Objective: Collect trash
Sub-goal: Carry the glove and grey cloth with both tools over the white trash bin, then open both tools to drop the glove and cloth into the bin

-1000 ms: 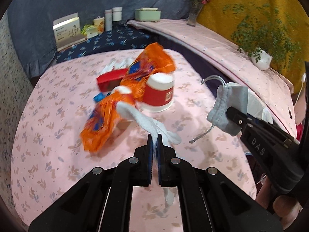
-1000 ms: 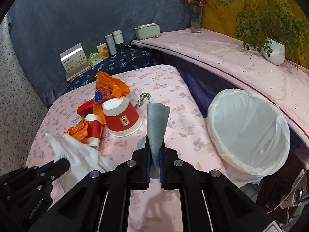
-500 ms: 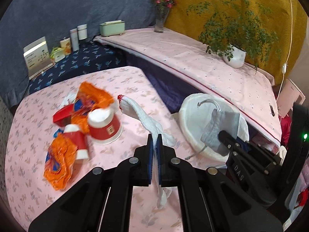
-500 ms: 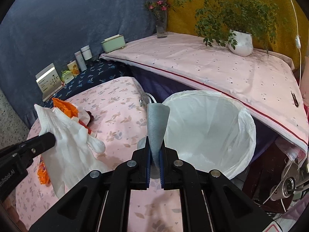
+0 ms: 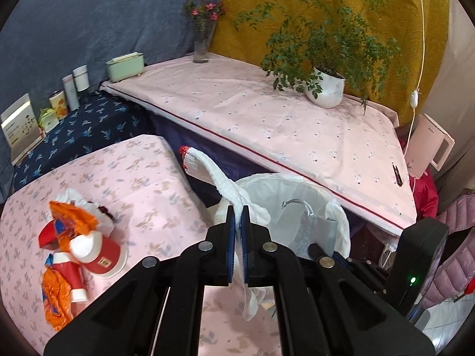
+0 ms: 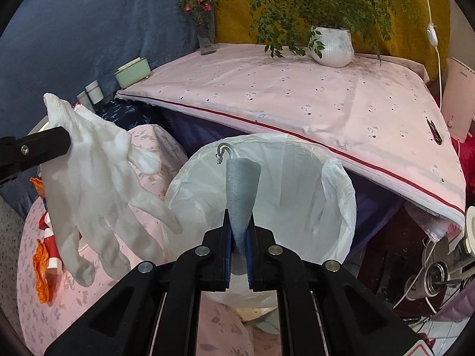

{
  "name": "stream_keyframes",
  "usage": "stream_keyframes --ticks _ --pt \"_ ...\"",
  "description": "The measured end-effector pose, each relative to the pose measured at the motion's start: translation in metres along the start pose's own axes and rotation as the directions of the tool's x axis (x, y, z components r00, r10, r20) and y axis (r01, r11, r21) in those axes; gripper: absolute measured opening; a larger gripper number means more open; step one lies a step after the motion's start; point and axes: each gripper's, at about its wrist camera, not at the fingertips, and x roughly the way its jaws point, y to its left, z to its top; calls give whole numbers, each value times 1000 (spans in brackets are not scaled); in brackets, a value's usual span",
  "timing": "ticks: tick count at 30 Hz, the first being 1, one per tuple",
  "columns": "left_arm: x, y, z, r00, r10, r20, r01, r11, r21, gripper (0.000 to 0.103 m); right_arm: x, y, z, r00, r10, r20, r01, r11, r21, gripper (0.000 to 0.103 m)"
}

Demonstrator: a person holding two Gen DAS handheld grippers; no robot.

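Note:
My left gripper (image 5: 237,222) is shut on a white knit glove (image 5: 213,172) with a red cuff, held just left of the white-lined trash bin (image 5: 341,225). The glove (image 6: 98,178) hangs beside the bin (image 6: 335,178) in the right wrist view. My right gripper (image 6: 239,231) is shut on a grey face mask (image 6: 242,190) with a white ear loop, held over the bin's opening; the mask (image 5: 323,231) also shows in the left wrist view. Orange wrappers (image 5: 71,219) and red paper cups (image 5: 98,255) lie on the pink table (image 5: 142,184) at the left.
A long pink-covered bench (image 5: 267,112) runs behind the bin, with a potted plant (image 5: 323,89), a flower vase (image 5: 202,44) and a green box (image 5: 124,65). Bottles and a card (image 5: 20,127) stand on the dark blue cloth. A pink heater (image 5: 430,148) stands at the right.
Both grippers have swung right from the table toward the bin. The mask has moved from beside the bin to over its opening. The glove has moved up next to the bin's left rim.

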Motion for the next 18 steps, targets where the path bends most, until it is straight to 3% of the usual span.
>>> stream_keyframes --ticks 7,8,9,11,14,18 --pt "17 -12 10 999 -35 -4 35 999 3 5 8 -10 8 1000 -22 4 22 999 23 14" --pt "20 -13 11 999 -32 -10 32 999 2 11 8 -11 9 1000 -24 5 24 999 26 22" --pt "22 -14 11 1000 -27 -15 27 1000 1 27 7 -12 9 1000 -28 8 28 999 31 32" --pt "22 -13 10 1000 -8 -3 8 1000 -9 47 5 -13 9 999 -44 21 44 998 38 46" --pt "19 -11 9 1000 9 17 -9 1000 -3 53 -1 -14 9 996 -73 42 71 997 43 56" --pt "18 -4 6 1000 28 10 -28 1000 -11 55 -6 -13 9 996 -75 46 73 996 46 59"
